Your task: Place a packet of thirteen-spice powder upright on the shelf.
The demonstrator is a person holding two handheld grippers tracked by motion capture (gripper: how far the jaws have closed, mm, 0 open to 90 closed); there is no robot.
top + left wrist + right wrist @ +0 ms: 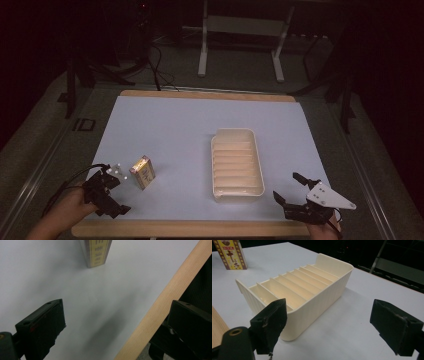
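Box (142, 172), small, yellow with dark red trim and printed characters, stood on the white desk (175, 130) near its front-left corner, well apart from the cream slotted tray (238, 162) to its right. Box appeared to stand on end, turned at an angle to the desk edge; nothing touched it.

Left gripper (111, 189) sat just beside the box, on its near-left side, jaws spread wide and empty. In the left gripper view the box's lower end (96, 252) lay ahead and off the jaw axis, with the wooden desk rim (160, 307) running between the jaws.

Right gripper (292, 192) hovered near the front-right corner, close to the tray's near end, jaws likewise wide and holding nothing. The right gripper view looked along the tray (297, 292) and its parallel dividers, all slots empty, with the box (230, 253) beyond its far corner.

Judgement: work in hand looked like a reach for the box with the left gripper, probably for slotting into the tray.

Risks:
- Box tall and narrow on a small footprint; a jaw brushing it during approach could tip it.
- Left jaws not lined up with the box; closing from this heading could catch a corner and spin it.
- One jaw sat over the desk rim and could snag there.
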